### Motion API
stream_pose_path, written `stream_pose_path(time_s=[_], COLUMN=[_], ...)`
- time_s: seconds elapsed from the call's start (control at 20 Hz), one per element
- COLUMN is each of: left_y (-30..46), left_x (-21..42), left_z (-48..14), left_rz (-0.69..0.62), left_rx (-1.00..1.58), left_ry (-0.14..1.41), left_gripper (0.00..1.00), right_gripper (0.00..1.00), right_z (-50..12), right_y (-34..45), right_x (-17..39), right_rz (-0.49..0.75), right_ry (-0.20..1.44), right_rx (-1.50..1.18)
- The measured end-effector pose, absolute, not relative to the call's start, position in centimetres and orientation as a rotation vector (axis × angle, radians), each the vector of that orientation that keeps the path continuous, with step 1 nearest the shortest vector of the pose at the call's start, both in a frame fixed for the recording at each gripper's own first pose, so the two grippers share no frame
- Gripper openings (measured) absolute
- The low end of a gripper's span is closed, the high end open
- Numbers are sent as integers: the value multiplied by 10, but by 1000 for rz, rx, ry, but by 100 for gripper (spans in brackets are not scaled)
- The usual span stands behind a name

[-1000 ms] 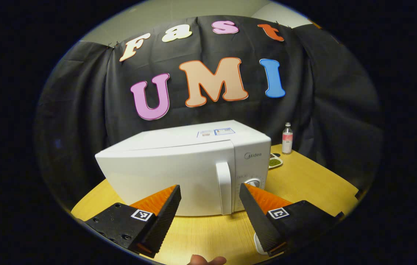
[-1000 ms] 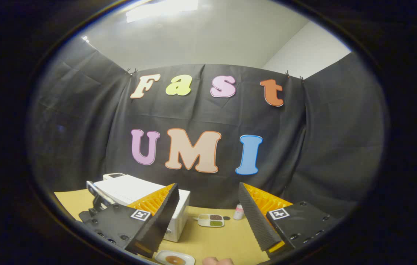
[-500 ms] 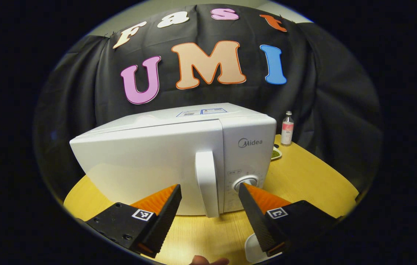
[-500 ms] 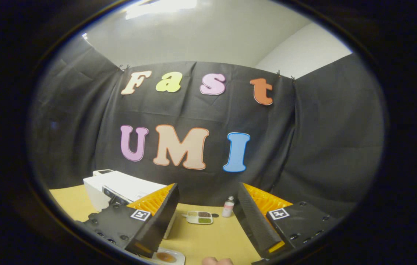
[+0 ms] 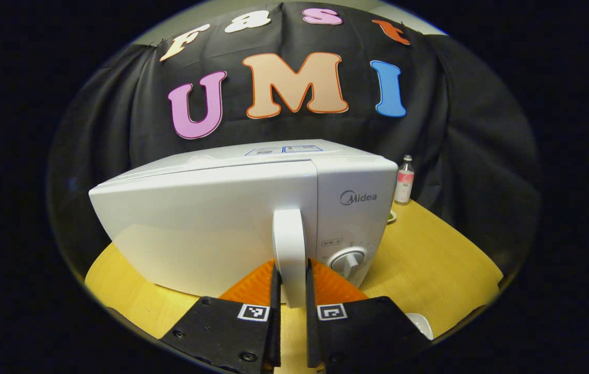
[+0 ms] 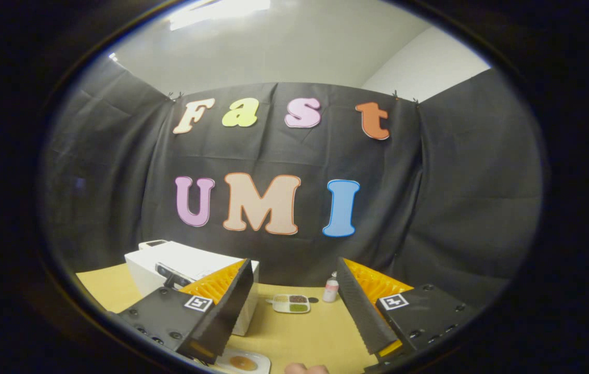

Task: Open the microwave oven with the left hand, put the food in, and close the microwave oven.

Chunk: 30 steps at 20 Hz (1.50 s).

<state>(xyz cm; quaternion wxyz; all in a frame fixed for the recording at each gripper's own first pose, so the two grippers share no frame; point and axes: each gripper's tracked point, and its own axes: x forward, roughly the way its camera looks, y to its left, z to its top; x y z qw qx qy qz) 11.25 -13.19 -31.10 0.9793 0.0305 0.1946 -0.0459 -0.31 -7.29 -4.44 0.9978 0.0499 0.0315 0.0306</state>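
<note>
The white microwave (image 5: 211, 218) stands on the yellow wooden table (image 5: 429, 265), and its door looks closed. My left gripper (image 5: 290, 291) is shut on the lower part of the upright white door handle (image 5: 289, 239), with one finger pressing on each side. In the right gripper view the microwave (image 6: 190, 259) is at the lower left. My right gripper (image 6: 293, 265) hangs open above the table with nothing between its fingers. A white dish with brown food (image 6: 244, 362) lies just below it, and a white dish rim (image 5: 421, 324) peeks out beside the left gripper.
A small divided tray (image 6: 291, 303) with dark and green contents and a small bottle (image 6: 331, 291) stand at the back of the table, right of the microwave. The bottle (image 5: 404, 179) is beside the microwave's right side. A fingertip (image 6: 304, 369) is at the bottom edge.
My left gripper moved forward to the microwave, and its fingers went from wide open to shut on the door handle. The right gripper stayed open and only drifted slightly.
</note>
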Motion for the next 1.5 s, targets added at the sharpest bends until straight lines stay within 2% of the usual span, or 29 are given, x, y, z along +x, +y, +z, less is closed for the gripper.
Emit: stream_pose_path(time_s=[0.2, 0.4, 0.6, 0.7, 0.75, 0.85, 0.9, 1.05, 1.25, 1.35, 1.4, 1.5], left_y=[-131, -133, -133, -129, -128, -118, -111, -97, -64, -32, -17, 5], left_x=[110, 112, 109, 80, 72, 44, 33, 2, -36, -53, -63, -79], left_z=[-315, -310, -310, -313, -306, -307, -308, -308, -312, -323, -328, -325], left_rz=[-89, -125, -155, -164, -181, -190, -189, -184, -143, -65, -37, 8], left_rx=[77, 78, 46, 12, 20, 56, 56, 31, 105, 158, 162, 110], left_ry=[398, 375, 401, 448, 393, 396, 398, 428, 448, 509, 538, 543], left_gripper=[18, 8, 8, 9, 9, 8, 8, 10, 20, 36, 59, 76], right_gripper=[97, 97, 97, 97, 97, 96, 100, 97, 97, 97, 97, 97], right_z=[-44, -43, -42, -43, -44, -51, -58, -75, -98, -108, -113, -120], right_y=[-72, -71, -69, -67, -67, -63, -60, -47, -27, -15, -10, 3], right_x=[-4, -5, -7, -7, -6, -4, -4, -3, -3, -5, -8, -12], right_rz=[66, 67, 76, 80, 79, 81, 89, 125, 170, 192, 204, 229], right_ry=[62, 59, 59, 60, 61, 73, 87, 126, 180, 206, 220, 238], right_rx=[121, 134, 141, 137, 137, 143, 144, 130, 114, 111, 108, 92])
